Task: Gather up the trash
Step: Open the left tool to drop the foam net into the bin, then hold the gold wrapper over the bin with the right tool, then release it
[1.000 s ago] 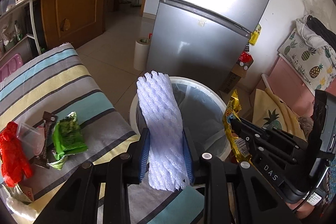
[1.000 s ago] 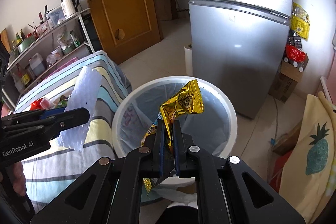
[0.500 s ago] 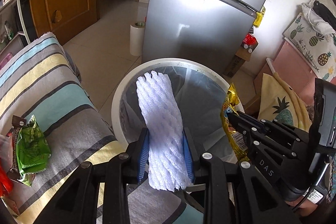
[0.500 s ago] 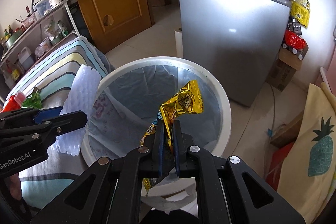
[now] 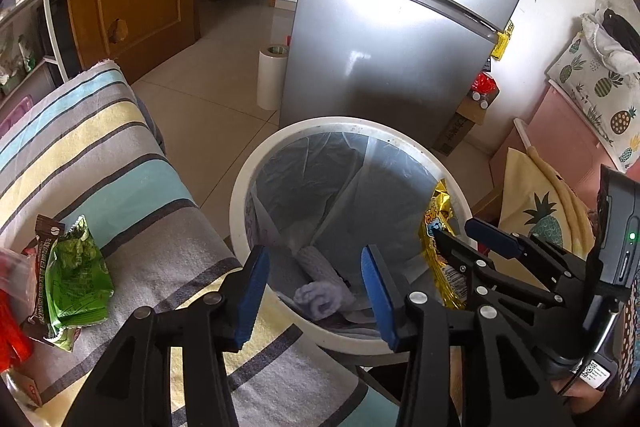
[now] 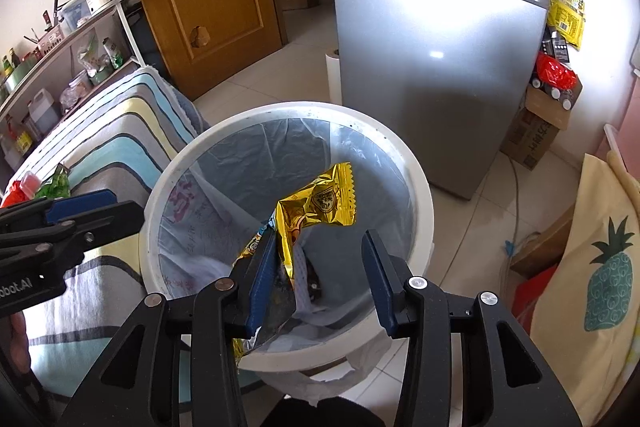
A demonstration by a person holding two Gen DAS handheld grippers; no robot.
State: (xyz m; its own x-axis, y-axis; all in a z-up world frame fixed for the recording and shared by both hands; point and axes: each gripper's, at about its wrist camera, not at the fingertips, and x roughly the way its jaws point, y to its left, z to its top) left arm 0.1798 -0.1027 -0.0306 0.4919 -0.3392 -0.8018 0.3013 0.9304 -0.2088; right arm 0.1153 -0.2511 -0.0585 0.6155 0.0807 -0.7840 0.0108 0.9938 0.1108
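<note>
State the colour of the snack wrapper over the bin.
Shiny gold snack wrapper, clearest in the right wrist view.

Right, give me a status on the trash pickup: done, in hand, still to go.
Done: the white foam net lies inside the lined trash bin, and the left hand-held gripper is open above it. In hand: the right hand-held gripper is open too, with the gold wrapper against one finger over the bin. Left: the green wrapper, the brown one and the red one on the striped cloth.

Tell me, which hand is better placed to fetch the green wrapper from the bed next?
Left. The left gripper is open with nothing in it and nearer the green wrapper. The right gripper is over the bin, with the gold wrapper against one finger.
</note>
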